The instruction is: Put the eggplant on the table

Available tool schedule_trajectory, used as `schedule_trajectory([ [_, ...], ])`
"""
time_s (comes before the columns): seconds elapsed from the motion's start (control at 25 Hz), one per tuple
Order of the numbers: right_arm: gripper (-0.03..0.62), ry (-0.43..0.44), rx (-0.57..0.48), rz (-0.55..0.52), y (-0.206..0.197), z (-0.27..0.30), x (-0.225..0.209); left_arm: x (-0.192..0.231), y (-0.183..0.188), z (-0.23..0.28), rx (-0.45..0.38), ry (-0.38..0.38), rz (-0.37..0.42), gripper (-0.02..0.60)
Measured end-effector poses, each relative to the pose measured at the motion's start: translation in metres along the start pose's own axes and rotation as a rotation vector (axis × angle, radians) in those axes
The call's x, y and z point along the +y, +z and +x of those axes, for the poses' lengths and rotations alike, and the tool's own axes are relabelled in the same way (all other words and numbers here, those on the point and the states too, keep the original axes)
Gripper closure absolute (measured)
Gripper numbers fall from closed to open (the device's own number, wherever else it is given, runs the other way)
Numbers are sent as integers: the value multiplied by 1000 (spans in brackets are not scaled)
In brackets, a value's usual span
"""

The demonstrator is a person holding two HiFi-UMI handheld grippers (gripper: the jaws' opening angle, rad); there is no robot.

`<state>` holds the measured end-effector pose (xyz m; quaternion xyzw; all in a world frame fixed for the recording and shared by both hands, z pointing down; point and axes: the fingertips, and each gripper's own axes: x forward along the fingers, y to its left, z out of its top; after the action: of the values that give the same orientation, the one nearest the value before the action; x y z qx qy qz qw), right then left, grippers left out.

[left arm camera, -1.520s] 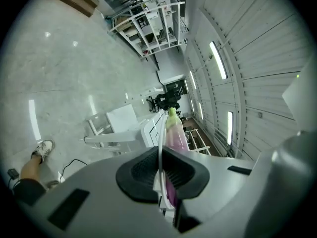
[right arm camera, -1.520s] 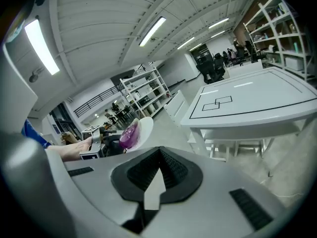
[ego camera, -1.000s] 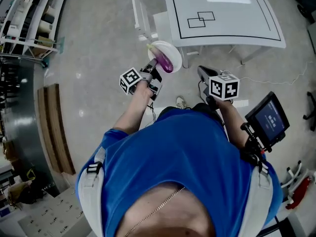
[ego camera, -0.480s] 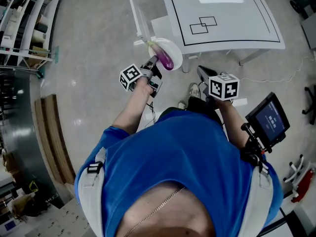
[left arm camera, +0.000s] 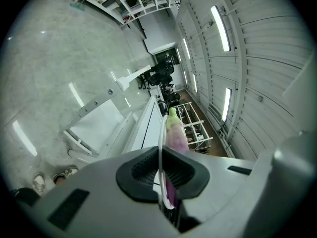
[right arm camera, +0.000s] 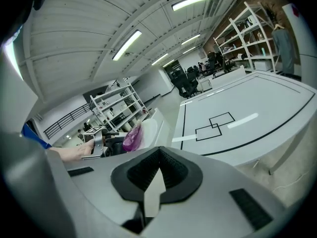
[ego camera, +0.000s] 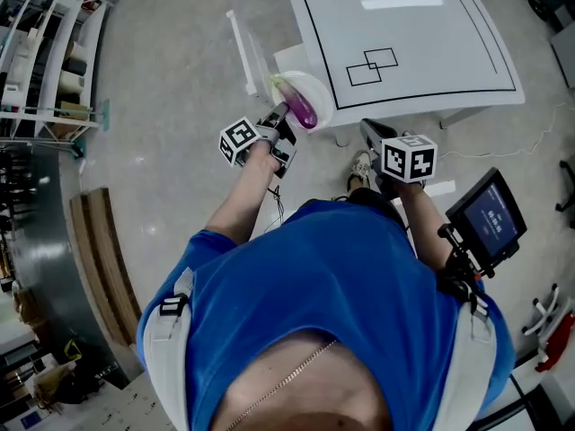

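Observation:
A purple eggplant with a pale green stem lies on a white plate. My left gripper is shut on the plate's near rim and holds it just short of the white table's left corner. In the left gripper view the thin plate rim stands edge-on between the pads, with the eggplant behind it. My right gripper hangs shut and empty near the table's front edge. The right gripper view shows the eggplant on the plate at left and the table ahead, past my right gripper.
Black lines and two overlapping squares mark the tabletop. A white frame stands left of the table. Shelving lines the far left, with a wooden board on the floor. A small screen sits by the person's right arm.
Both grippers, the plate and the eggplant have come closer to the table as the person steps forward. The grip on the plate is unchanged.

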<state>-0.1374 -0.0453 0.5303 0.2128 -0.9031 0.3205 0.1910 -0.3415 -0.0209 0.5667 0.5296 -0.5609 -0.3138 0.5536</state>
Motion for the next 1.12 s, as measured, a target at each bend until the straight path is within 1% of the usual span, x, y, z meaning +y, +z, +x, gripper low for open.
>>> schedule_trajectory([
  [0.24, 592, -13, -4, 22, 4, 0, -6, 1, 4, 11, 17, 11, 5, 558],
  [0.32, 592, -11, 2, 26, 18, 10, -19, 1, 14, 33, 20, 21, 5, 557],
  [0.48, 592, -9, 16, 36, 63, 40, -67, -5, 41, 101, 24, 41, 3, 557],
  [0.56, 592, -11, 17, 42, 76, 46, -84, -9, 47, 123, 26, 46, 4, 557],
  [0.84, 592, -12, 9, 54, 104, 55, -115, -15, 61, 170, 35, 64, 13, 557],
  [1.0, 592, -29, 3, 66, 116, 59, -128, -14, 70, 191, 58, 79, 21, 557],
  [1.12, 592, -58, -9, 85, 121, 60, -136, -10, 76, 206, 83, 90, 27, 557],
])
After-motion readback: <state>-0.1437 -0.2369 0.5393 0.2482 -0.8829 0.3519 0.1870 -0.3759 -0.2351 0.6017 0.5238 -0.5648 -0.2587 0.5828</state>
